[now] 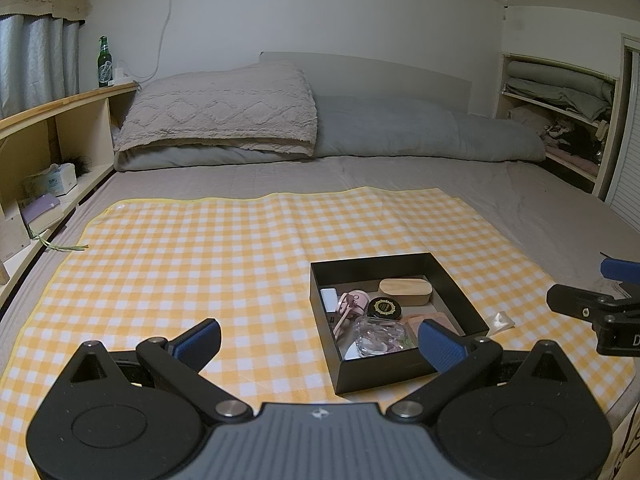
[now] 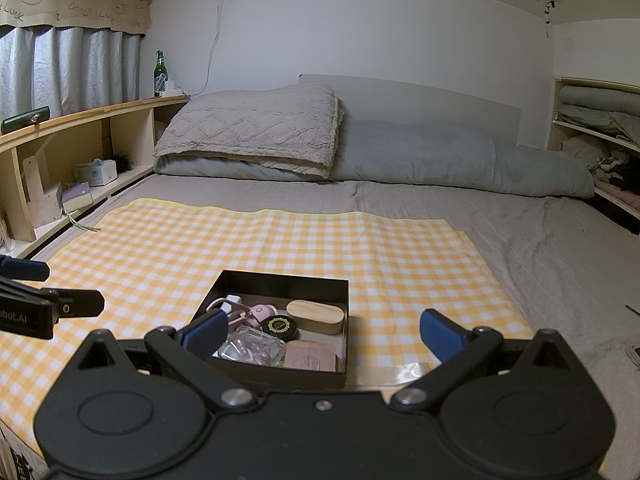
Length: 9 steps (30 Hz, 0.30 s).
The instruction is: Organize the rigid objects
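The left tongs are being held spread wide and empty above the checked cloth, left of the black box; the right tongs are being held likewise spread over the filled box.

— Where can I pass?
— The checked cloth lies bare to my left and far side. The black box stands to the right, its walls upright and its floor crowded.
— And farther off?
— Open bed, then folded bedding.
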{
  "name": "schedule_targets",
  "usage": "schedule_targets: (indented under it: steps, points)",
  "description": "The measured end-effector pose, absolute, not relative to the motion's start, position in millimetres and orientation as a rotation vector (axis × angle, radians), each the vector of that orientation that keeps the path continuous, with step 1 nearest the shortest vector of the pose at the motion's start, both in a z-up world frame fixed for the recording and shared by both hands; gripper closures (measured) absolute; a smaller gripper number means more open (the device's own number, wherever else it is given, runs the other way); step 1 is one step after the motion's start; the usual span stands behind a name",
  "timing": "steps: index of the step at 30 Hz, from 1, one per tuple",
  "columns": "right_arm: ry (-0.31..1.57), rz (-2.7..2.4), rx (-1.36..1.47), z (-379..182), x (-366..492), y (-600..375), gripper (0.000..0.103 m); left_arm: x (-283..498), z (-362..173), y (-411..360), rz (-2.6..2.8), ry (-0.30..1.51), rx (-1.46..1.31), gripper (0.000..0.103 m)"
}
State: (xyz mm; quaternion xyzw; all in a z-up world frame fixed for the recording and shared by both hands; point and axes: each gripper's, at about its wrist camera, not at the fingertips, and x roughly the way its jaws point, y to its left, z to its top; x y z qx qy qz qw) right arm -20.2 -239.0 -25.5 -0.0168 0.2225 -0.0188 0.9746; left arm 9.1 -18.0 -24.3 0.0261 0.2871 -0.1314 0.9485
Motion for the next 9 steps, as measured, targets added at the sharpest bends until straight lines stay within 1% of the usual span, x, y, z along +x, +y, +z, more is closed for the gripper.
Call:
schedule_targets:
  steps: [9]
  points:
    - [0.449, -0.038, -0.034, -25.6, -20.3, -239.1, 0.0, 10.7, -24.5, -15.9, -0.25, 0.591, 0.053, 0.0]
